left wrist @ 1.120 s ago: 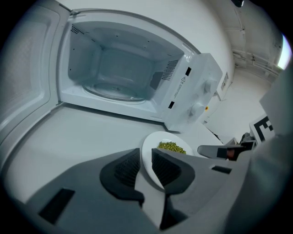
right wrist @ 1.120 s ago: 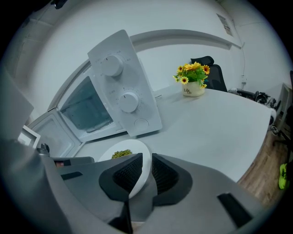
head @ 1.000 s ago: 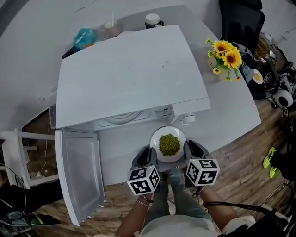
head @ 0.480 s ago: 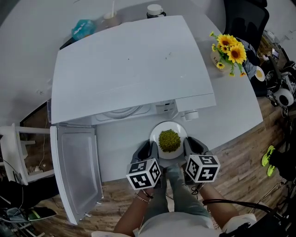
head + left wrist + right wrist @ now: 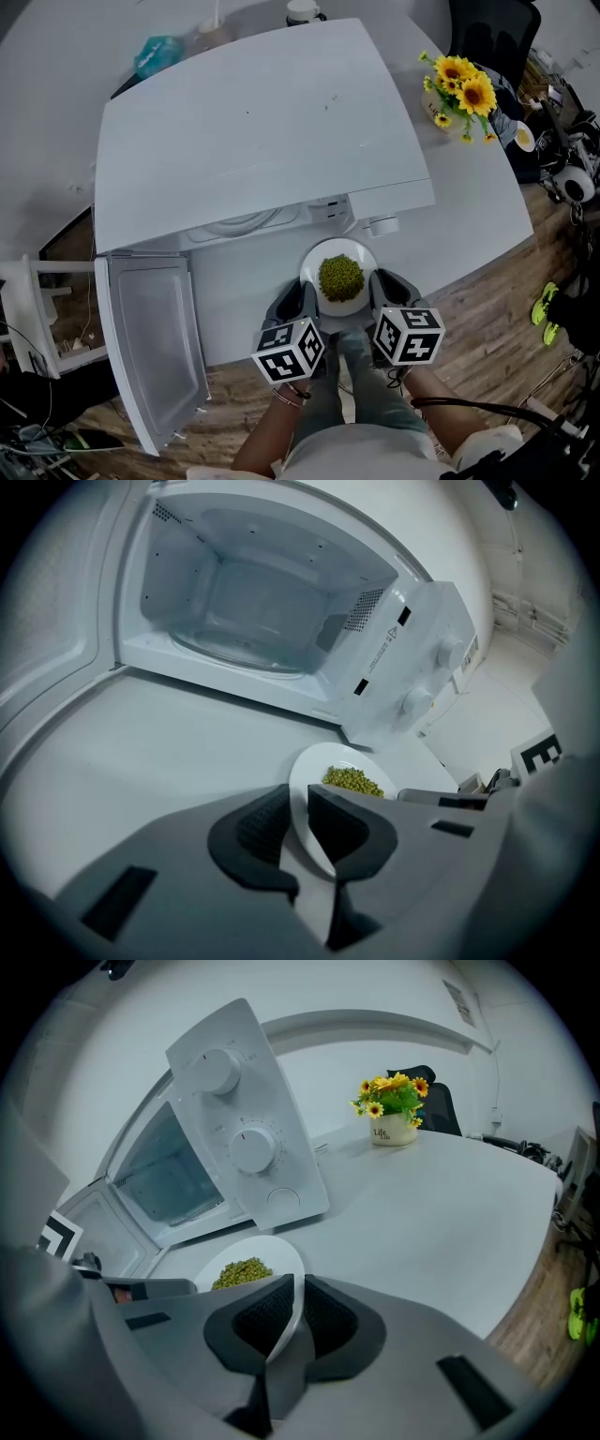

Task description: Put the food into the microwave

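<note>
The person stands at the edge of the pale grey worktop with a round white plate carried between both tools. The left hand-held gripper has its dark ribbed jaws closed narrow on the plate's left rim, and the right hand-held gripper pinches the opposite rim the same way, so the plate hangs level between them. A small heap of green peas sits in the middle of it.

The plate is outside the big white microwave, just in front of the control panel and to the right of the opening. The microwave door stands swung fully open to the person's left. From the left gripper's side the white cavity is plain to see, with a clear glass turntable on its floor. From the right gripper's side two round white dials show on the panel, one above the other.

Further right on the worktop, well apart from the plate, is a bunch of yellow sunflowers in a white pot, with a black chair behind it.
</note>
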Demonstrator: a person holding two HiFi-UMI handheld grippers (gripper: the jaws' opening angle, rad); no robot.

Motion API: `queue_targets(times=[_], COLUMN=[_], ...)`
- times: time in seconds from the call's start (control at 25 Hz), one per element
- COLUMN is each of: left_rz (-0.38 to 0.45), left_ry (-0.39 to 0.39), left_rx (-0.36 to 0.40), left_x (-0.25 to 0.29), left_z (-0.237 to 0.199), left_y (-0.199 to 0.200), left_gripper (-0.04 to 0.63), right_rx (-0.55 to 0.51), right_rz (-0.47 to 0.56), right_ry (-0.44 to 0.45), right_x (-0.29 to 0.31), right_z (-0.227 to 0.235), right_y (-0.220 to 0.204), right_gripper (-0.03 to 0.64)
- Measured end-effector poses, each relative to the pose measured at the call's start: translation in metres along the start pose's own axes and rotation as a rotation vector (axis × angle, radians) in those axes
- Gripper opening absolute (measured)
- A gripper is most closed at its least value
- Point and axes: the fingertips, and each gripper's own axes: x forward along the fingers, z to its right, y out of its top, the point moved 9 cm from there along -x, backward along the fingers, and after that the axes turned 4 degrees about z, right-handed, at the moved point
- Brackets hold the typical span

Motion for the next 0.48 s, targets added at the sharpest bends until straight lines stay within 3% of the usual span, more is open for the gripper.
queue_targets(times=[0.48], left_rz=[0.030], left_ry=[0.006], left_rx=[-0.049], left_x=[-0.021], left_z=[-0.007], left_y=[-0.007], left_gripper=[0.061], right_rx=[0.016], right_rz=[0.011], right_ry=[0.010], right_x=[-0.011], right_z=[-0.012], right_y=[-0.007], right_gripper=[0.046])
